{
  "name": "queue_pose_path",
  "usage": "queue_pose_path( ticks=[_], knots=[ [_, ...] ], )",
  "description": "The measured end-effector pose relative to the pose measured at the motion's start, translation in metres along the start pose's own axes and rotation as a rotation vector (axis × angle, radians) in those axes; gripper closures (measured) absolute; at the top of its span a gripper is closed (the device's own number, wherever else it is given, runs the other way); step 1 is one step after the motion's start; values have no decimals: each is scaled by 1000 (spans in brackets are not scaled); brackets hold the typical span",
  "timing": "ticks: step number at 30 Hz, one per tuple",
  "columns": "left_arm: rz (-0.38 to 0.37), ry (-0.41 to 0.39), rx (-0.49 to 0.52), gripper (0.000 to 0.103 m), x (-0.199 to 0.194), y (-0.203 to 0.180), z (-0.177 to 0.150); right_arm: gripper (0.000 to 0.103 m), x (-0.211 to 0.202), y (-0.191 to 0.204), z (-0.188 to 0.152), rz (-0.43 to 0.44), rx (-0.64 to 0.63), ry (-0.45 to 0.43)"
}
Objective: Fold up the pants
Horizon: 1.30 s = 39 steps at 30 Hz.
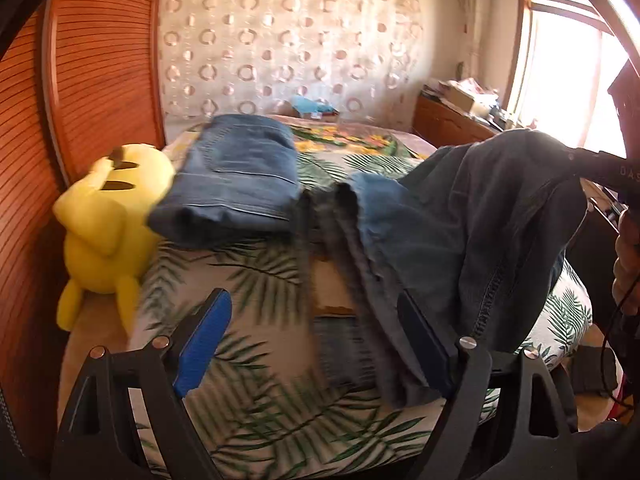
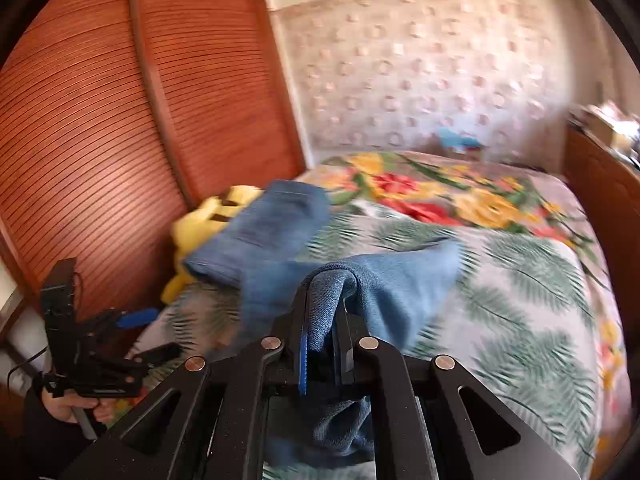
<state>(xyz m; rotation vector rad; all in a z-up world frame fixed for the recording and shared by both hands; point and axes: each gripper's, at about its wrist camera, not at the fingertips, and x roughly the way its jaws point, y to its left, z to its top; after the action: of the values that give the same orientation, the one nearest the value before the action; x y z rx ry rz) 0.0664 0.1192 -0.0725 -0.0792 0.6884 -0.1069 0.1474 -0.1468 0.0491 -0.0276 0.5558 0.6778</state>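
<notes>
The right gripper (image 2: 320, 320) has its fingers clamped tight on a bunched edge of the jeans (image 1: 480, 216), which hang lifted over the bed (image 1: 256, 280) near the left gripper (image 1: 316, 344). That one's fingers stand wide apart and hold nothing. A folded pair of jeans (image 1: 236, 176) lies by the yellow plush toy (image 1: 104, 216). To do this well, pinch the opposite edge with the free fingers, spread the cloth flat and lay it smooth before creasing.
</notes>
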Motion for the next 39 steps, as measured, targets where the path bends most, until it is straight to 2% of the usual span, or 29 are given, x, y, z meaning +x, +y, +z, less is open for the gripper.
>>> queue_pose_path(
  ticks=[6,11,14,17,18,20,25,32,34,37,39],
  knots=[
    [49,-19,-40,18,-14,32,0,95,46,46,-14,135,-68,88],
    [81,-26,-75,18,-20,51,0,95,76,62,-37,213,-93,200],
    [95,-24,-85,18,-21,60,-2,95,89,59,-45,215,-93,248],
    [100,-22,-91,18,-20,62,-1,95,93,51,-39,216,-74,255],
    [99,-23,-90,18,-19,61,-1,91,93,50,-35,216,-67,257],
    [94,-26,-86,18,-17,58,1,87,79,57,-33,206,-73,239],
    [79,-37,-54,18,-16,46,9,67,49,59,-25,170,-90,191],
    [49,-59,-15,18,-15,23,28,62,12,33,-27,85,-68,106],
    [31,-61,6,18,-12,13,35,61,9,28,-29,32,-79,97],
    [15,-58,37,18,-6,-3,40,61,24,19,-32,-51,-99,94],
    [1,-40,56,18,2,-12,40,61,36,11,-35,-76,-88,108]
  ],
)
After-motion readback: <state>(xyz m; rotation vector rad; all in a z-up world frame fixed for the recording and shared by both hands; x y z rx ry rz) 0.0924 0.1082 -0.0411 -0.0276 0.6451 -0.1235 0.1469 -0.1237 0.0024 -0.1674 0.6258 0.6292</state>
